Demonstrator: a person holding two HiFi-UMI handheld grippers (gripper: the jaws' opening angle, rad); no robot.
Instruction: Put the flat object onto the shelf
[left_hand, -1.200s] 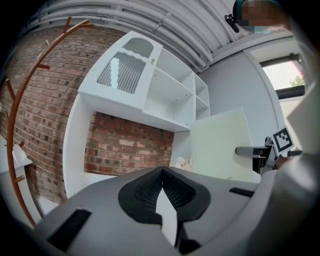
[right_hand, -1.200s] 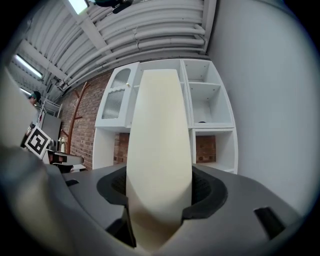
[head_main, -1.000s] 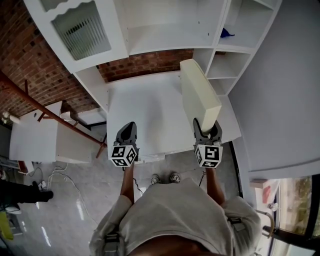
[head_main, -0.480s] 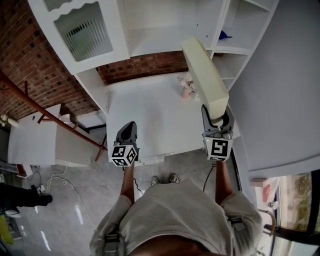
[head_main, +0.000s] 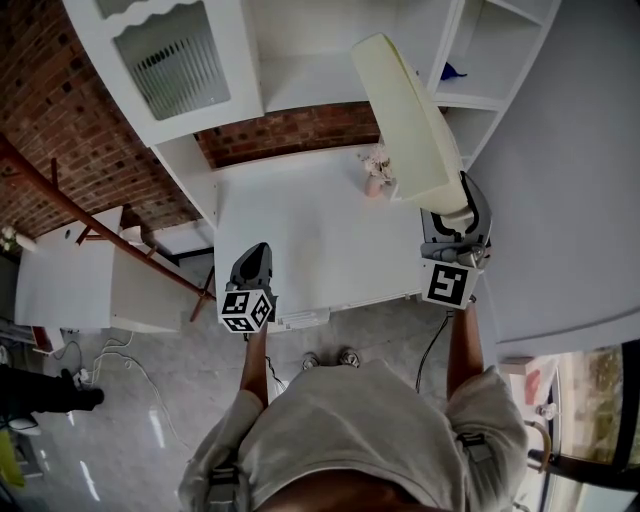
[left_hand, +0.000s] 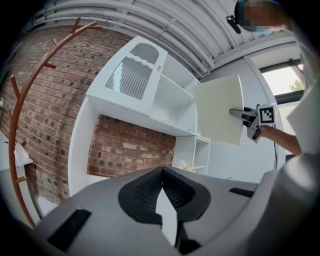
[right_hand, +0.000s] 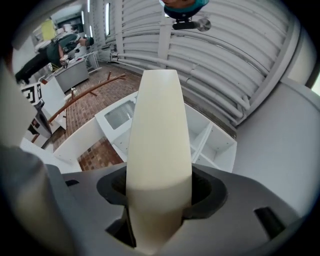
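The flat object is a thick cream board (head_main: 405, 120). My right gripper (head_main: 455, 207) is shut on its near end and holds it on edge, above the table's right side. The board's far end reaches in front of the white shelf unit (head_main: 330, 80). In the right gripper view the board (right_hand: 159, 140) fills the gap between the jaws and points at the shelves. The left gripper view shows the board (left_hand: 217, 112) raised at the right. My left gripper (head_main: 253, 258) is shut and holds nothing, level over the white table (head_main: 300, 230) near its front edge.
A small pale figure (head_main: 375, 172) stands on the table near the back right. The shelf unit has a ribbed-glass door (head_main: 170, 60) at the left and open cubbies (head_main: 470, 95) at the right, one holding a blue thing (head_main: 452, 68). A brick wall stands behind.
My right gripper has risen with the board and rolled, so the board's far end now stands before the shelf. The small figure came into view. The left gripper stayed still.
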